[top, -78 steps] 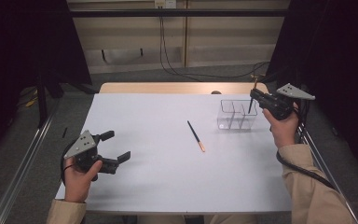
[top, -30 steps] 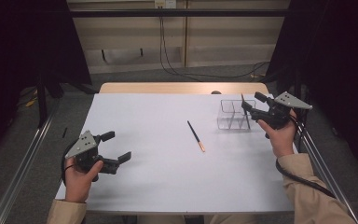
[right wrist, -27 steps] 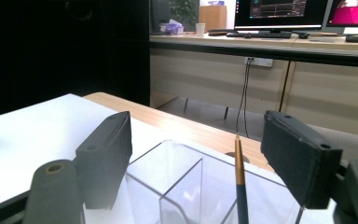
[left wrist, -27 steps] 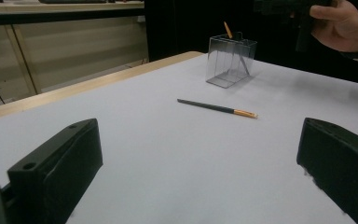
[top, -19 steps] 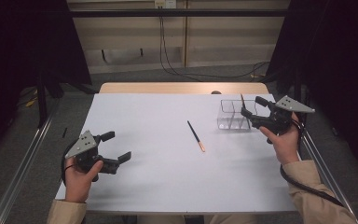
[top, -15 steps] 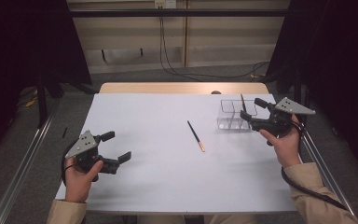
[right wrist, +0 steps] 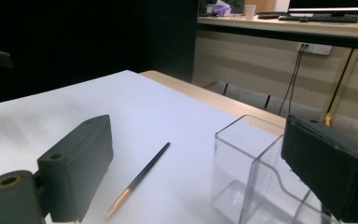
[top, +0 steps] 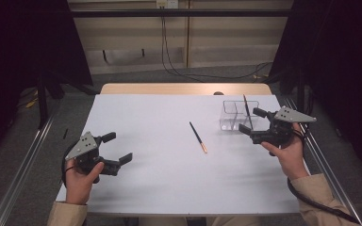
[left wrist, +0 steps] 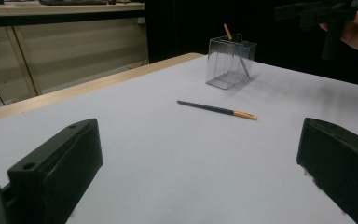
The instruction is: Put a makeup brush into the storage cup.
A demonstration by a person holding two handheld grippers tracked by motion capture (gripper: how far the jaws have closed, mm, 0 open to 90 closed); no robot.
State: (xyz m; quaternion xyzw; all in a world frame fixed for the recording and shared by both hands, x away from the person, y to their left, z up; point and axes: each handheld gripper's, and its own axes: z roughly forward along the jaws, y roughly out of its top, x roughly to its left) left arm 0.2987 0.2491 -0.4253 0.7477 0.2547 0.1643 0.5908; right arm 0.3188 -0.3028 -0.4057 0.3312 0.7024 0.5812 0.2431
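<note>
Nearest us, our left gripper rests low on the white surface with its jaws spread wide and nothing between them. Farther out, mid-surface, a dark brush lies flat, its orange end toward us. Our right gripper hovers just beside the clear divided box, jaws apart and empty. One brush stands in that box. We judge the lying brush comes next: approach across its shaft, close near the middle, lift level.
</note>
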